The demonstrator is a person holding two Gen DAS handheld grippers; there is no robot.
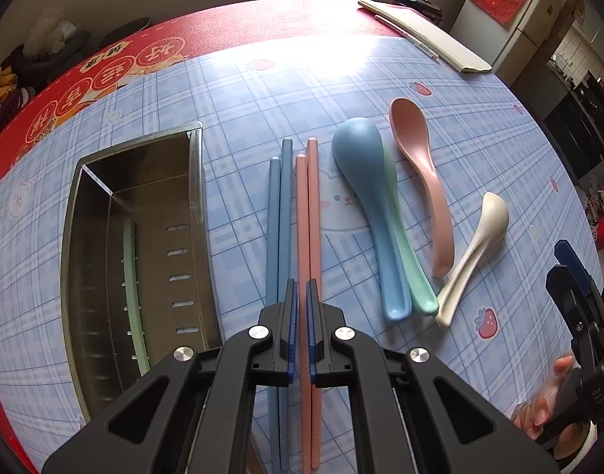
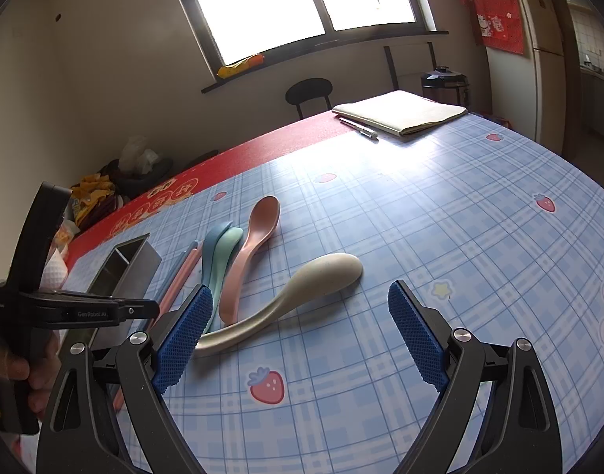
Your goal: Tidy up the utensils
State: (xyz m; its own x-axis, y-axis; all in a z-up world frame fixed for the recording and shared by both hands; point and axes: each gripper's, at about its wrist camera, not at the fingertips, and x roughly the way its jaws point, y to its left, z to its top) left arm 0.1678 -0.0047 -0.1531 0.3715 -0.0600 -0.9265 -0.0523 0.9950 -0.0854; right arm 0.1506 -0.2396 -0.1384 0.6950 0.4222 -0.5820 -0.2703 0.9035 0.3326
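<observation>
The left gripper (image 1: 301, 288) is clamped on one pink chopstick (image 1: 302, 237), which lies on the table (image 1: 479, 197) beside its twin, between the blue pair and the spoons and just right of the steel holder (image 1: 104, 181); judged from this, lift it straight up, keep the grip near the handle end, and tilt it tip-down into the holder without dragging the neighbouring stick. Count: two pink chopsticks, two blue chopsticks (image 1: 280, 217), one green chopstick (image 1: 134, 284) already in the holder, and four spoons: blue (image 1: 365, 181), green (image 1: 414, 276), pink (image 1: 424, 173), cream (image 2: 302, 296). The right gripper (image 2: 298, 296) hovers wide open and empty over the cream spoon.
</observation>
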